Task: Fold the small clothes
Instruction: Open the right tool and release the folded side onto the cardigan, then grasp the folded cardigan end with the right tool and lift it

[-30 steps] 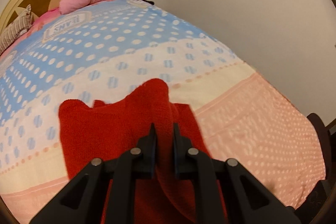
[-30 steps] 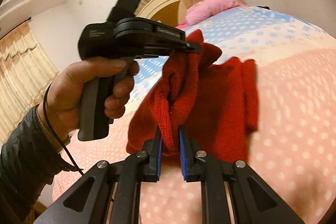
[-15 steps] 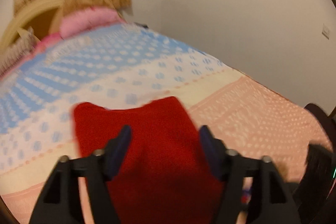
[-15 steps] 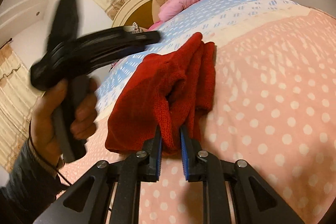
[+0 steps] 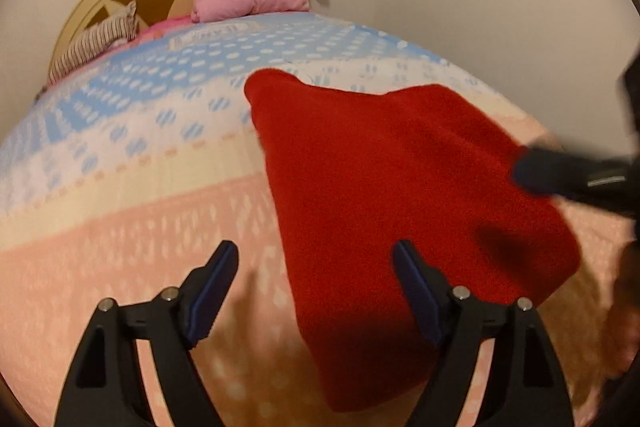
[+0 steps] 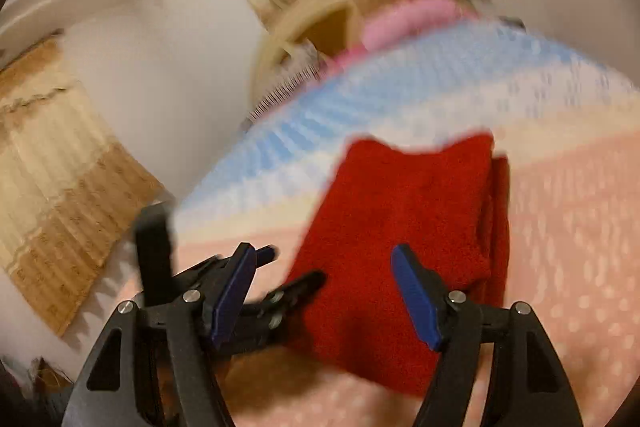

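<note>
Plainly, the red knitted garment (image 5: 400, 211) lay folded on the bed (image 5: 140, 227), spread across the peach dotted part of the cover with its far corner reaching the cream and blue bands, well short of the pink pillow (image 5: 248, 1) by the headboard; in the right wrist view a second layer of the knit showed along one edge, so the fold was not quite square. From here the chief risk looked to be a snag: the knit was loose and soft, and a blue pad drawn back close to the cloth could catch a loop and drag the top layer open; a hasty next pinch might also take only one layer and undo the fold. On the left gripper (image 5: 316, 283) the jaws were opening, already wide, with the near edge of the garment lying beneath the gap but pressed by neither pad; on the right gripper (image 6: 324, 291) the jaws were opening too, released, the cloth below and between them, untouched.
</note>
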`<move>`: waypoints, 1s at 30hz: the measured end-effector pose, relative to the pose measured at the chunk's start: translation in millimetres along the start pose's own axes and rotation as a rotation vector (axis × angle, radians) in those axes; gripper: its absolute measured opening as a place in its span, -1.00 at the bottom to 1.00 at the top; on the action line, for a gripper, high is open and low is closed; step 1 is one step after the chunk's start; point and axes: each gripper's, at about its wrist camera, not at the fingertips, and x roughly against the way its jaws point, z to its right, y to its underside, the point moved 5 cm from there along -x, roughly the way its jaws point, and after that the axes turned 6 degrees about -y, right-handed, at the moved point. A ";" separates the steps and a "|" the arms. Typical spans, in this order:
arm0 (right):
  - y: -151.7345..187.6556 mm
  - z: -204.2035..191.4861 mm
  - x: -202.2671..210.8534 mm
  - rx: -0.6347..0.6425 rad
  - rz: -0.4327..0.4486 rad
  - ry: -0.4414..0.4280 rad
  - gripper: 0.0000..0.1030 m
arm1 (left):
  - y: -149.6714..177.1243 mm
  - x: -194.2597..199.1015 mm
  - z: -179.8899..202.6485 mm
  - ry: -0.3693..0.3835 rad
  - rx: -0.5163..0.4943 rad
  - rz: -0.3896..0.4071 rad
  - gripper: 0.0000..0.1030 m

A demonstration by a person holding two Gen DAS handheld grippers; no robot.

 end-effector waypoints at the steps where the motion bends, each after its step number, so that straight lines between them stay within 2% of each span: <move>1: 2.4 12.3 -8.3 -0.027 -0.033 0.042 0.38 | 3.4 -0.5 -2.7 0.012 0.023 -0.010 0.75; 3: 7.6 39.2 -16.1 -0.061 -0.055 0.120 0.37 | 4.9 0.5 -7.2 0.039 0.071 -0.017 0.79; 5: 10.3 52.6 -7.9 -0.075 -0.020 0.071 0.35 | 3.8 8.4 -9.6 0.071 0.096 -0.001 0.79; 9: 6.2 52.0 -2.8 -0.036 -0.029 0.108 0.36 | -7.9 19.2 -22.2 0.056 0.158 0.061 0.79; 13: -15.4 44.5 1.3 -0.066 0.017 0.027 0.38 | -8.4 0.0 -32.2 0.042 0.187 0.017 0.79; 16: -23.9 49.8 -15.3 -0.071 -0.014 0.004 0.38 | -0.9 -7.0 -29.9 0.069 0.198 -0.002 0.83; 19: -17.1 78.0 -36.0 -0.119 -0.084 0.076 0.38 | 3.8 -9.4 -27.5 0.064 0.190 -0.007 0.94; 22: -12.0 83.8 -32.1 -0.105 -0.051 0.049 0.38 | 9.0 -15.1 -27.1 0.076 0.192 -0.021 1.00; 25: -7.8 85.6 -28.3 -0.109 -0.032 0.023 0.38 | 11.8 -18.0 -32.0 0.125 0.236 -0.044 1.00; 30: -4.5 86.7 -24.9 -0.107 -0.006 -0.001 0.38 | 13.0 -15.6 -29.1 0.107 0.222 -0.039 1.00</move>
